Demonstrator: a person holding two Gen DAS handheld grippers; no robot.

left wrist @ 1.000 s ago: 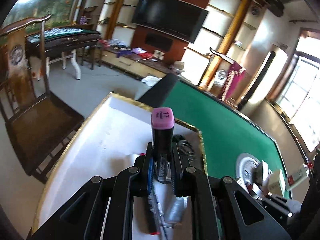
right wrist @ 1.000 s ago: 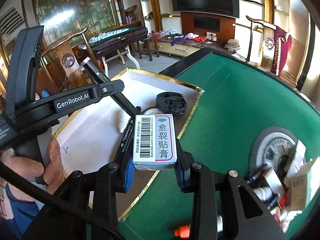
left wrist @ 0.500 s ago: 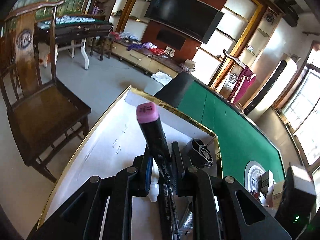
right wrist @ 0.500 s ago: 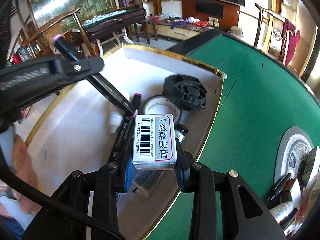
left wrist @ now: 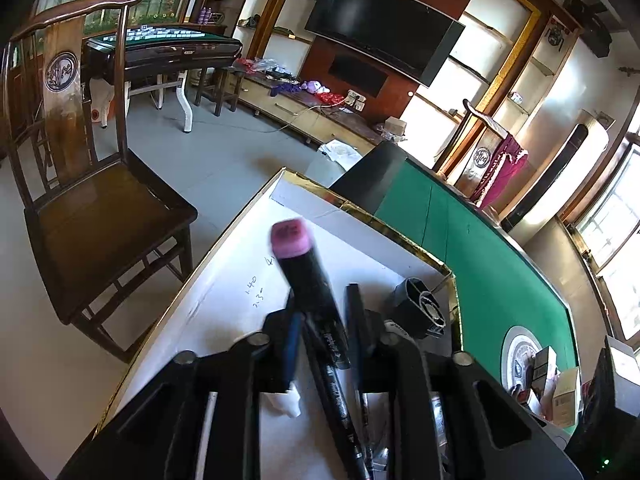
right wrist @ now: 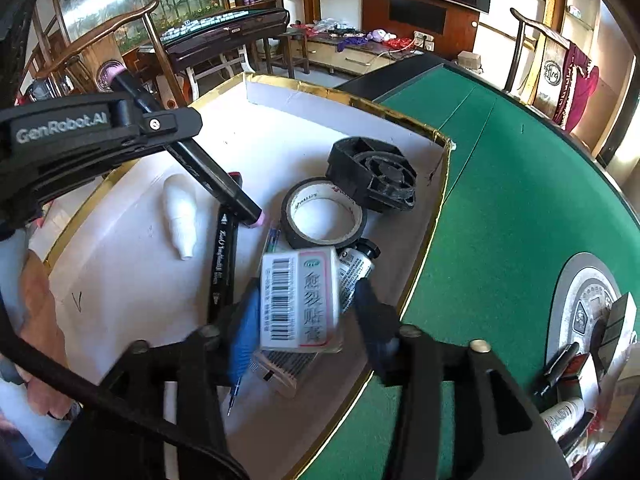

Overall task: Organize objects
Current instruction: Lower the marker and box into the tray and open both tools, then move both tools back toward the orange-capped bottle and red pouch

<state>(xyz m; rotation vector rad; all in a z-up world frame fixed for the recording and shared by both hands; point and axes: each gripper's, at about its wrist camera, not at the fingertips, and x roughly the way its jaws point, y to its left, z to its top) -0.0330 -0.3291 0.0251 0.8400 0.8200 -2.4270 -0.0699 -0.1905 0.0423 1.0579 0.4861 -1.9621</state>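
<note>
Black marker pen w/ pink end caps (left wrist: 308,280), far left: stood near upright in left gripper (left wrist: 324,320) 1 s ago, now leans hard over and blurs, lower pink tip down by floor of shallow white cardboard box w/ gold-foil rim (left wrist: 400,236), just beside long black pen (right wrist: 222,256) lying there. Sits between jaws, which look a touch wider than 0.5 s ago; can't tell whether pinched or just let go. Left tool held above box's left half, tipped fwd and down, fingers pointing across box. Moving right: white plastic nozzle-shaped piece (right wrist: 180,216) flat on box floor, then roll of black tape (right wrist: 324,216) touching black octagonal fan housing (right wrist: 372,176) behind it, small dark-capped tube (right wrist: 356,268) in front. Then white-and-pink cardboard plaster box w/ barcode (right wrist: 300,300): was square and gripped 0.5 s ago, now skewed and blurred w/ gap showing at right pad, so right gripper (right wrist: 306,320) released, carton prob. dropping onto other packets at box's near right edge. Right tool low over that edge, pitched down, fingers aimed into box. Means for task: carton's drop-off as good as done, marker close behind; more small items wait on round grey plate (right wrist: 568,280), far right on green felt table (right wrist: 520,160).
</note>
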